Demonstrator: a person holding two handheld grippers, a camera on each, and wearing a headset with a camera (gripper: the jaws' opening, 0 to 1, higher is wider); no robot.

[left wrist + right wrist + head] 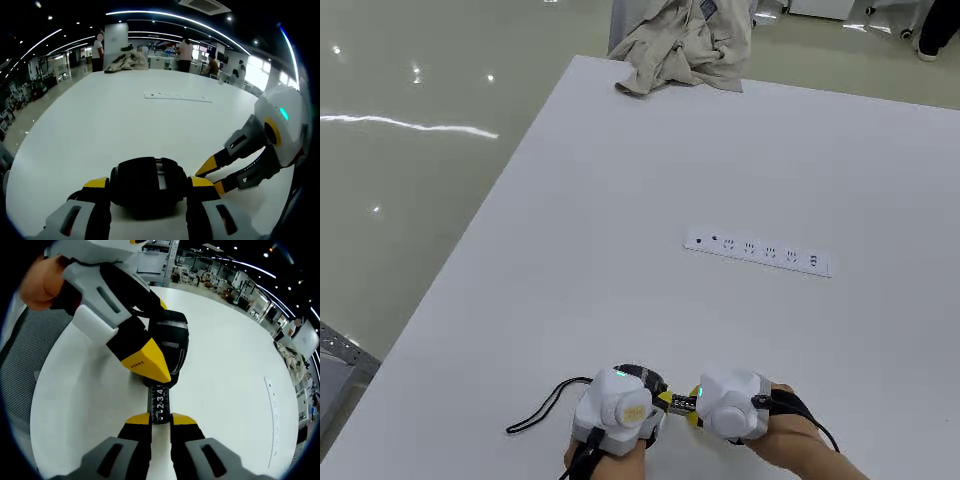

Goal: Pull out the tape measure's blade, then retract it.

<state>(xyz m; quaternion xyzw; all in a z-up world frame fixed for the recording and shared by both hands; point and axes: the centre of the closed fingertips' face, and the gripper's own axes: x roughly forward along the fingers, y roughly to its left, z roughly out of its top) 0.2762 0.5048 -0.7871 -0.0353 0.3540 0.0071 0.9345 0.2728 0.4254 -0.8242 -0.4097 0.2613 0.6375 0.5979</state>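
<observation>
**Left claw** (149,182): closed onto the black tape measure (146,195), with one yellow-tipped jaw on each side of its body. The tape measure sits low on the white tabletop (620,220), at the near edge. Judged purpose: to anchor the body so it does not slide when the blade is drawn.

**Right claw** (160,419): nearly closed, pinching the free end of the dark numbered blade (160,401). A short length is out, and the numerals 2, 3 and 4 are readable between this claw and the mouth of the tape measure. The two claws meet tip to tip, left claw on the left and right claw on the right, so a pull can run straight along the blade's line. Judged: the draw is at its start and retraction is not yet due.

A black wrist cord (545,405) lies slack on the tabletop, trailing left from the tape measure.

**Surface:** matt white and flat, with open run to the right for the blade. A white power strip (757,251) lies well apart, toward the far right. A crumpled beige garment (685,45) lies at the far edge.

**Room:** a glossy pale floor (410,150) with lamp reflections lies to the left. The left gripper view shows an open hall with ceiling light strips and people standing beyond the far edge.
</observation>
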